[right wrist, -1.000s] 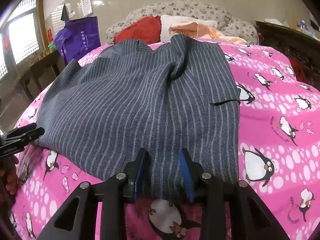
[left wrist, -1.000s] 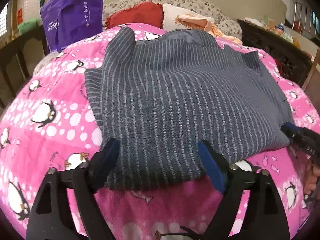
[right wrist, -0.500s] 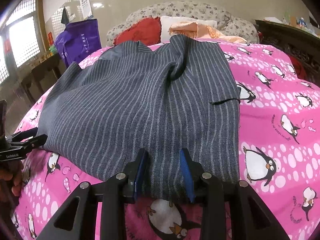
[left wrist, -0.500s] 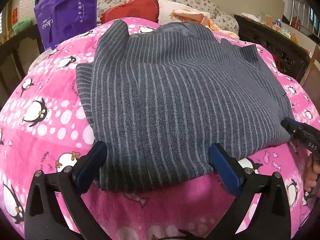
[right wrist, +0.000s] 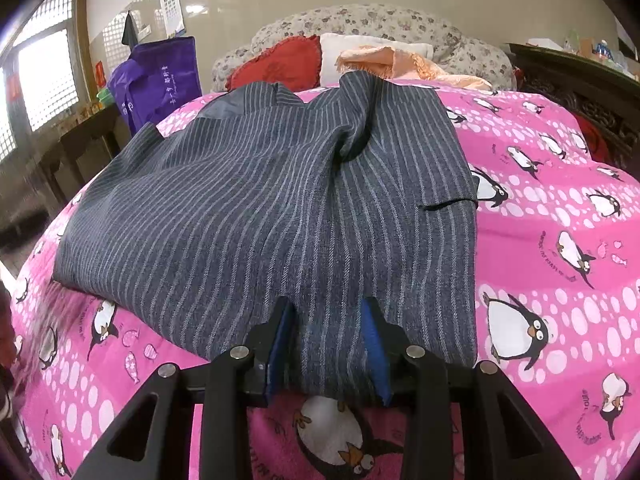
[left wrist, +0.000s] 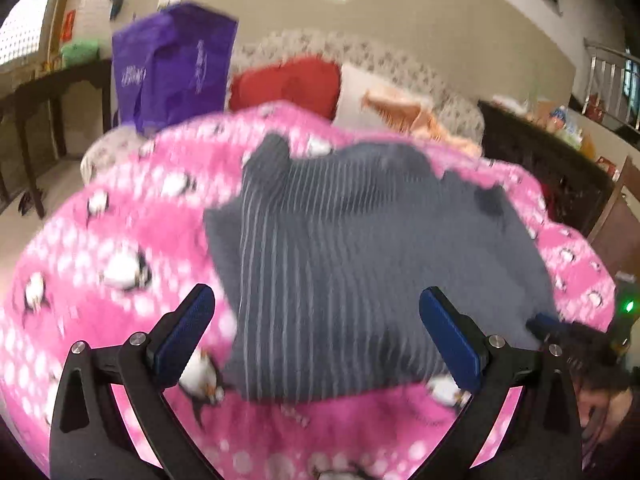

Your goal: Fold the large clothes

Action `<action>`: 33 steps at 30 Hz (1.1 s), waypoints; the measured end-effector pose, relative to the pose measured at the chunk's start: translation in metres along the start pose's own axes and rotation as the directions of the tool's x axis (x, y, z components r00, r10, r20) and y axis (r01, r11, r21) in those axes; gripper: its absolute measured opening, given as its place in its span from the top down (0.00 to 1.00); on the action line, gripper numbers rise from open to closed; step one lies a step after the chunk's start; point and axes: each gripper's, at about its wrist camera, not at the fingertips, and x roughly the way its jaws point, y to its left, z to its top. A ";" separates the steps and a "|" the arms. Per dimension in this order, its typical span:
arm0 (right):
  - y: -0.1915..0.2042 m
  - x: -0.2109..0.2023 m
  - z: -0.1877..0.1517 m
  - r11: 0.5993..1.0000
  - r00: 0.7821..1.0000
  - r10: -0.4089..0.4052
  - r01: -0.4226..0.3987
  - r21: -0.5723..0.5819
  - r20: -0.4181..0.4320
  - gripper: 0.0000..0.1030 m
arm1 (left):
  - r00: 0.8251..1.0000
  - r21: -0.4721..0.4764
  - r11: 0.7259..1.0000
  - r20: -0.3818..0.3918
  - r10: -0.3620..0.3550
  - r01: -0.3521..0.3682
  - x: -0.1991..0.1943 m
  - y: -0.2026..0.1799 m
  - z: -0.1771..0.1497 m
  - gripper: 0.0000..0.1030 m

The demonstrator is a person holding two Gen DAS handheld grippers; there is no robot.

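Grey pinstriped woollen garment [right wrist: 256,216] lying folded on the pink penguin-print bedspread [right wrist: 560,280]
Right tool [right wrist: 328,344] is gripping the garment's near hem between its blue pads; left tool [left wrist: 316,336] is hovering wide apart above the near edge, holding nothing.

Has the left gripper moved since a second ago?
Yes. The left gripper has lifted and pulled back, open, from the striped garment's near hem: the purple bag now sits lower in its blurred view.
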 end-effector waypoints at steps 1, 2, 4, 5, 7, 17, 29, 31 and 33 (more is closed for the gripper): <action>0.000 0.000 0.000 1.000 1.000 0.001 -0.001 0.002 0.000 0.66 | 1.000 0.009 1.000 0.006 -0.015 0.015 0.001 -0.004 0.005 0.06; 0.000 0.000 0.000 1.000 1.000 0.000 0.000 0.002 0.000 0.66 | 0.999 0.024 0.999 -0.002 -0.045 0.045 0.006 -0.011 0.011 0.09; 0.000 0.000 0.000 1.000 1.000 -0.001 0.001 0.001 0.001 0.66 | 0.997 0.057 0.995 -0.035 -0.075 0.077 0.018 -0.023 0.015 0.25; 0.000 0.000 0.000 1.000 1.000 0.002 -0.002 0.003 0.001 0.66 | 0.996 0.079 0.994 -0.051 -0.070 0.074 0.026 -0.029 0.016 0.27; 0.000 0.000 0.000 1.000 1.000 0.007 -0.007 0.007 0.000 0.66 | 0.996 0.095 0.995 -0.088 -0.025 0.033 0.046 -0.031 0.014 0.27; -0.003 0.001 0.001 0.999 1.000 0.028 -0.028 0.022 0.000 0.66 | 0.981 0.083 0.996 -0.191 0.040 -0.025 0.088 -0.013 -0.008 0.27; -0.004 0.002 0.001 1.000 1.000 0.015 -0.015 0.011 0.002 0.66 | 0.987 -0.100 0.994 -0.158 0.024 -0.040 0.064 0.063 0.048 0.27; -0.004 0.002 0.001 1.000 1.000 0.017 -0.017 0.012 0.002 0.66 | 0.979 -0.106 0.994 -0.203 -0.029 0.008 0.078 0.064 0.048 0.24; -0.003 0.003 0.001 1.000 1.000 0.014 -0.014 0.009 0.003 0.66 | 0.965 -0.111 0.994 -0.260 -0.030 0.001 0.097 0.067 0.043 0.24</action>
